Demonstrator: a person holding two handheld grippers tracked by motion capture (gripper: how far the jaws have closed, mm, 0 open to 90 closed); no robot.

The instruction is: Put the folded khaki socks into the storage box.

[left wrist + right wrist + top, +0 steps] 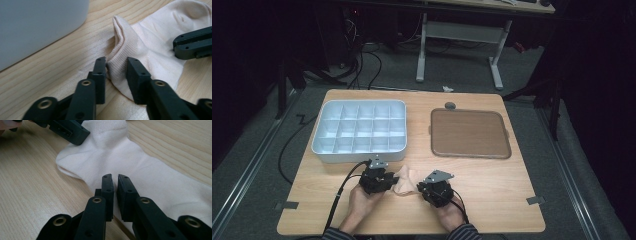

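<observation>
Across the middle of the high view lies a light wooden table (492, 185) with rounded corners, set on grey carpet; dark cables trail over the floor at the upper left, and the white legs of another desk (459, 42) stand at the top centre. In the table's upper left sits a white compartment tray (360, 131), its grid of cells bare. To the upper right, well apart from it, lies a flat brown tray (469, 133) with a raised rim. Two strips of grey tape mark the table's lower left and lower right edges. Bare wood runs along the right side and the lower right corner.

Near the bottom centre, just below the white tray's front wall, a pale sock (405, 181) lies flat between the two hands. The left gripper (116, 65) has its jaws set apart around a raised ribbed fold of the sock (150, 45), the fabric standing between them; whether they press it cannot be told. The right gripper (115, 182) has its jaws nearly together, a thin gap between them, tips down on the sock (140, 167); whether they pinch any fabric cannot be told. Each gripper's jaw tips show in the other's view, at the sock's far end.
</observation>
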